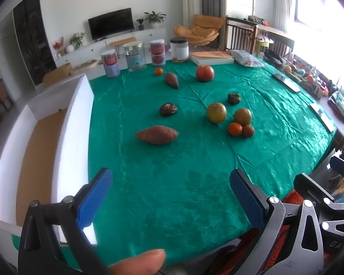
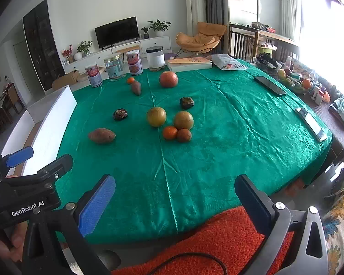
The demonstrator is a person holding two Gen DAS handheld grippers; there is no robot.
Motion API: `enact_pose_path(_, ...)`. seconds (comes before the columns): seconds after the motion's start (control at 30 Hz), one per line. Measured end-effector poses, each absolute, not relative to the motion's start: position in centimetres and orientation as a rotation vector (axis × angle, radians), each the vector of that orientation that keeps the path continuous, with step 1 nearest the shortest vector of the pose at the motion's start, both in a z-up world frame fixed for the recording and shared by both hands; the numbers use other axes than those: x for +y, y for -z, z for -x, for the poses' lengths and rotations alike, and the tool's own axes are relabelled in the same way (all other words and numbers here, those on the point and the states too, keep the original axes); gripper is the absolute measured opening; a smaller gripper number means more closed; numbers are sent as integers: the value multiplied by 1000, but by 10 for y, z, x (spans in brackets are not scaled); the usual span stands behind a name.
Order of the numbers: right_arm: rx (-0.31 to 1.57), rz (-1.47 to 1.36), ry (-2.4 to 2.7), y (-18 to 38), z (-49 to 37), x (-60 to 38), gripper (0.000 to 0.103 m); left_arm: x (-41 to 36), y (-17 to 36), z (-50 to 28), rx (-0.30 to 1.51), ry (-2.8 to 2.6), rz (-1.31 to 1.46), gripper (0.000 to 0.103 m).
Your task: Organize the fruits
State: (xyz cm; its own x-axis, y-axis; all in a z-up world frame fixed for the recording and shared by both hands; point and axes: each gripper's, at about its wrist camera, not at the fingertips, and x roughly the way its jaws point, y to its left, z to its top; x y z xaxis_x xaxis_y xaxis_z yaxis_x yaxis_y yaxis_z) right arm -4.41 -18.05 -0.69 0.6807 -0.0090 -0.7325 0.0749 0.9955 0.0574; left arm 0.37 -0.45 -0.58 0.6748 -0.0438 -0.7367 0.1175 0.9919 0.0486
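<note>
Both our grippers, left (image 1: pixel 170 197) and right (image 2: pixel 175 202), hang wide open and empty over bare green cloth (image 1: pixel 172 171) at its near edge. Beyond, the nearest sweet potato (image 1: pixel 157 134) lies crosswise, left of the orange cluster (image 1: pixel 235 129); the white box (image 1: pixel 75 119) borders the cloth's left edge.

left gripper (image 1: pixel 172 197) agape, right gripper (image 2: pixel 175 200) agape (both empty)

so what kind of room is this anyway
Most likely a home living and dining room: a television on a low white cabinet, an orange lounge chair, and a table under a green cloth with fruit on it.
</note>
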Motion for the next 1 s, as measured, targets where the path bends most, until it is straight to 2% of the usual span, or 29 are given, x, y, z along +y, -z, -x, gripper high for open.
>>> enact_pose_path(1.0, 834, -69, 25, 12, 45, -172, 103, -6, 12, -4, 847, 103, -89, 102)
